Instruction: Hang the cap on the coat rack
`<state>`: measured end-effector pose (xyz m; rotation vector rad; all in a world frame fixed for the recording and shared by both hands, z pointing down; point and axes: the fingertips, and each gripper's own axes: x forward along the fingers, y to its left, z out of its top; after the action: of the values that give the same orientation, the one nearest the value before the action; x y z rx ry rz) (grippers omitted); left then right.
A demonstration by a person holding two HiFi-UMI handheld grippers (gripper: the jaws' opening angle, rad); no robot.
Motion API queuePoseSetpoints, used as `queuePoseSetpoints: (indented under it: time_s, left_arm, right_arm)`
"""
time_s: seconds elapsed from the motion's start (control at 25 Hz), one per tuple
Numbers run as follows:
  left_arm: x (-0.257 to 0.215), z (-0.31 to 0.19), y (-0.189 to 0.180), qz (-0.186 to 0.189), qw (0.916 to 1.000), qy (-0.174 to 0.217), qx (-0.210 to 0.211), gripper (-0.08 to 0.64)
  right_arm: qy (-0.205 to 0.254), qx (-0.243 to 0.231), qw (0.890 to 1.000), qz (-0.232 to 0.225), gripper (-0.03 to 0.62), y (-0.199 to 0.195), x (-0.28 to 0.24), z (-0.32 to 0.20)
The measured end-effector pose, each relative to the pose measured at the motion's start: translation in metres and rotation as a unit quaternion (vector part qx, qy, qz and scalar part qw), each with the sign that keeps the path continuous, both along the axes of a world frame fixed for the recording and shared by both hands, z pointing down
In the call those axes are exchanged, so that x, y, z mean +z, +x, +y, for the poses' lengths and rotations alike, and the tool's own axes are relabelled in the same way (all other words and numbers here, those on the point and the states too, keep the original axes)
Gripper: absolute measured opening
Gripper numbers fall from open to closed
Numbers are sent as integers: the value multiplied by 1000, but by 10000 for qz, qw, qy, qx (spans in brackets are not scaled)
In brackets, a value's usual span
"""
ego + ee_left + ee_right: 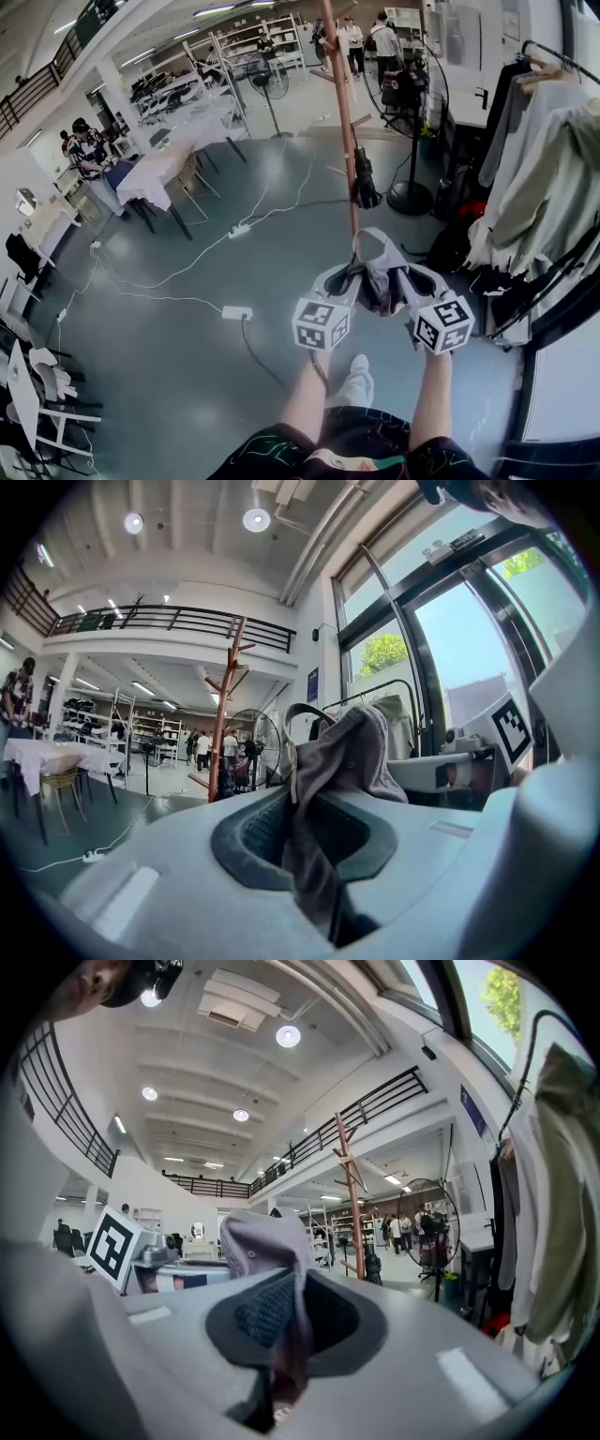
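A grey-mauve cap (pixel 377 274) hangs stretched between my two grippers, in front of the person's legs. My left gripper (pixel 343 277) is shut on the cap's left side, and the fabric (pixel 330 789) runs down between its jaws. On the other side my right gripper (pixel 411 279) is shut on the cap (pixel 264 1246). The red-brown coat rack (pixel 345 122) stands just beyond the cap, with short pegs and a dark item (pixel 364 186) hanging on its pole. It also shows ahead as the coat rack (pixel 221 719) and, from the right gripper, as the coat rack (pixel 352 1199).
A standing fan (pixel 411 112) is right of the rack. A clothes rail with hung garments (pixel 539 178) fills the right side. Tables with white cloths (pixel 164 164) and cables with power strips (pixel 236 312) lie on the floor at the left. People stand far back.
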<state>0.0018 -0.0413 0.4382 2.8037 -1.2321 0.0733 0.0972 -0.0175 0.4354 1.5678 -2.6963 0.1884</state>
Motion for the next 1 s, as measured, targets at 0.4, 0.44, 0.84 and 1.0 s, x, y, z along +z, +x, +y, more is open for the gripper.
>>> queuePoseSetpoints:
  time_s: [0.4, 0.44, 0.84, 1.0]
  left_arm:
    - [14, -83, 13, -154, 9995, -272, 57, 58]
    - [14, -94, 13, -156, 9995, -286, 44, 58]
    - [10, -214, 15, -167, 9995, -280, 27, 58]
    - [8, -258, 19, -178, 9995, -253, 80, 58]
  right_arm:
    - [-312, 67, 9992, -250, 37, 13, 15, -87]
    - [-320, 55, 9991, -263, 37, 12, 15, -98]
    - [-339, 18, 9993, -180, 37, 14, 12, -214]
    - [-386, 49, 9992, -117, 37, 16, 12, -256]
